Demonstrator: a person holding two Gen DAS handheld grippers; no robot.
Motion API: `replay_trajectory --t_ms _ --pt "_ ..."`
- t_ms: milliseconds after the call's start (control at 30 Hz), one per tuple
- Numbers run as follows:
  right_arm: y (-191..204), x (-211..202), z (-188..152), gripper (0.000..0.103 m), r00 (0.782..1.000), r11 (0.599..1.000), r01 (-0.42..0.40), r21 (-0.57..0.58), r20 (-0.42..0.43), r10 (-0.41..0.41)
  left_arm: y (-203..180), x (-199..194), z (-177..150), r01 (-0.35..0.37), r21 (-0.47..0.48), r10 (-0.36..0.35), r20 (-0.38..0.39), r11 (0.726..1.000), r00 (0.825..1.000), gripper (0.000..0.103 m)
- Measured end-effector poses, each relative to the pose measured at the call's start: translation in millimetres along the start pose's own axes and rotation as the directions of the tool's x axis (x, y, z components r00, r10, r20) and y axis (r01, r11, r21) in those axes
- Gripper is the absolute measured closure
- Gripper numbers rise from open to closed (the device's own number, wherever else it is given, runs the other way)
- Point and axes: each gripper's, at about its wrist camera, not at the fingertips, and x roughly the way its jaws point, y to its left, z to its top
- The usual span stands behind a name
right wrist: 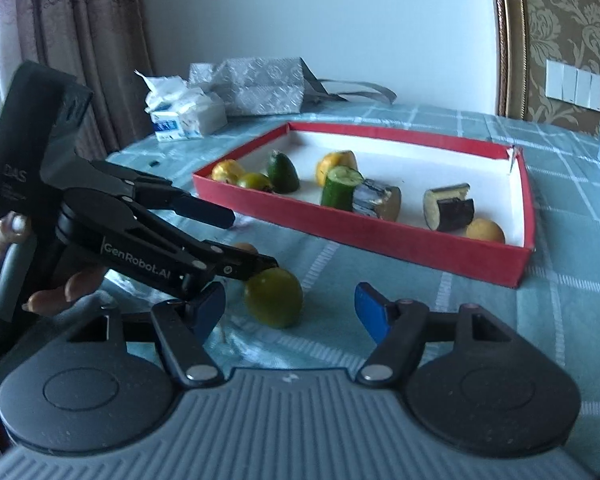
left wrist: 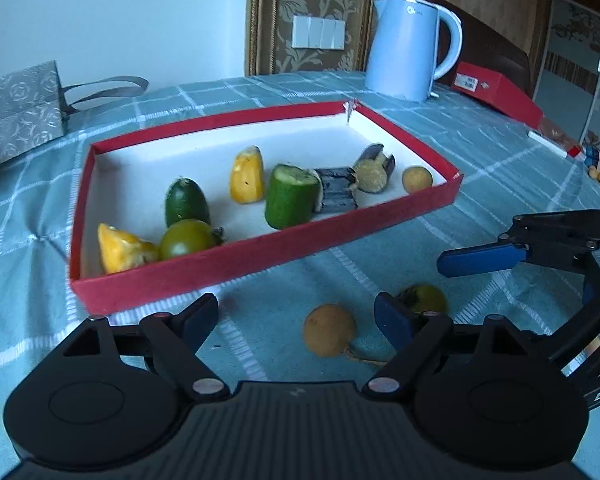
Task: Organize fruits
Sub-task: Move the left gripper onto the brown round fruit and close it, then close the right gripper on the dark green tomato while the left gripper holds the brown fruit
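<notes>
A red tray with a white floor [left wrist: 260, 258] [right wrist: 420, 244] holds yellow pieces, a cucumber piece [left wrist: 290, 196] [right wrist: 340, 186], a dark green fruit, a green tomato [left wrist: 186, 240], eggplant pieces and a small brown fruit. On the cloth in front of it lie a brown round fruit [left wrist: 329, 330] and a green tomato [left wrist: 426, 299] [right wrist: 274, 297]. My left gripper [left wrist: 296, 322] is open, with the brown fruit between its fingers and the tomato behind its right finger. My right gripper [right wrist: 290, 312] is open, with the green tomato just ahead between its fingers.
A pale blue kettle [left wrist: 408, 46] and a red box [left wrist: 500, 92] stand behind the tray. A grey gift bag [left wrist: 18, 114] [right wrist: 260, 86] and a tissue pack [right wrist: 184, 110] lie at the table's far left. The table has a teal checked cloth [left wrist: 500, 168].
</notes>
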Motion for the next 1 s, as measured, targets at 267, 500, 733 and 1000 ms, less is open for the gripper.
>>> replay_trajectory --t_ms 267,500,733,1000 --pt "8.1 -1.1 -4.5 0.038 1.0 0.998 0.008 -0.06 -0.006 -0.009 -5.5 -5.5 -7.9 -0.035 0.01 0.035 0.025 0.999 0.999 0.017" --pt "-7.5 -18.5 -4.7 0.027 0.997 0.998 0.062 -0.011 0.053 -0.062 -29.6 -7.1 -13.1 -0.111 0.071 0.107 0.053 0.991 0.993 0.043" --pt "-38.6 -18.9 -4.0 0.026 0.995 0.986 0.076 0.147 0.054 -0.084 -48.7 -10.1 -18.1 -0.168 0.089 0.161 0.082 0.982 0.984 0.059" --pt "-38.2 -17.8 -5.4 0.026 0.99 0.982 0.113 0.15 0.069 -0.125 -64.2 -11.3 -21.5 -0.234 0.069 0.228 0.092 0.97 0.969 0.078"
